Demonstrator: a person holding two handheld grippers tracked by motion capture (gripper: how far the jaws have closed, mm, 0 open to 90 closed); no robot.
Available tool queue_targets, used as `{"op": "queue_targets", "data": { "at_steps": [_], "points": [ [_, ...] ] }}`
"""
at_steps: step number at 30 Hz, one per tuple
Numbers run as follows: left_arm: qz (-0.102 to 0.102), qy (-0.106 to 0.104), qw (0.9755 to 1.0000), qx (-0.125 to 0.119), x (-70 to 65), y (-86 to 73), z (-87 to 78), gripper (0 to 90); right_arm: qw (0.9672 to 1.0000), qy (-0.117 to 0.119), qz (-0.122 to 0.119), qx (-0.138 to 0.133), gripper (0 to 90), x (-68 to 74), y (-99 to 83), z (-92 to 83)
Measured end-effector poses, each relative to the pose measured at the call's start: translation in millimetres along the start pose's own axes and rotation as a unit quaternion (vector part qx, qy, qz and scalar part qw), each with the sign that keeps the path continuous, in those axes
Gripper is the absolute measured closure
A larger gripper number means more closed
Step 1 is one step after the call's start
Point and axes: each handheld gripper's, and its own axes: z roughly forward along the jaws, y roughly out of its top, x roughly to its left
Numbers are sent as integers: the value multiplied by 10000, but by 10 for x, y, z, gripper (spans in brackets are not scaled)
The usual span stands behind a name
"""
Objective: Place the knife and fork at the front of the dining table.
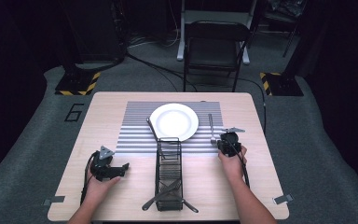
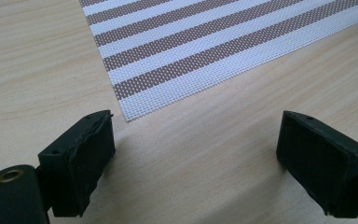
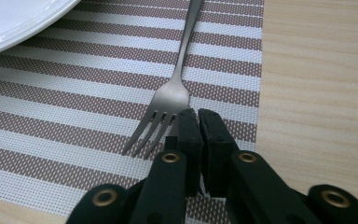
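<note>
While my left gripper [image 1: 121,169] idles with its jaws spread wide over bare table [image 1: 205,196] near the placemat [image 2: 223,42] corner, a dark utensil [image 1: 152,129] already lies left of the plate [image 1: 174,121]. My right gripper [image 3: 196,122] is clenched, empty, beside the fork [image 3: 165,105] laid right of it; more cutlery waits in the basket [image 1: 168,172], I judge.

surface: wooden table [image 1: 98,116] | on it: striped placemat [image 1: 135,135], wire cutlery basket [image 1: 168,172]
</note>
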Motion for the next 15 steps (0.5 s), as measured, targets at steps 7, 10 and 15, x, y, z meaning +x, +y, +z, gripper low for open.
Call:
{"op": "queue_targets", "data": {
  "at_steps": [7, 10, 15],
  "points": [
    [-7, -14, 10000, -5, 1, -1, -2, 111, 9996, 60, -85, -268, 750, -23, -76, -189],
    [-14, -50, 10000, 4, 13, 0, -7, 111, 9989, 234, -90, -403, 687, -15, -119, -312],
    [-119, -51, 9999, -57, 23, -6, -13, 123, 9975, 552, -279, -339, 568, 31, -193, -480]
  ]
}}
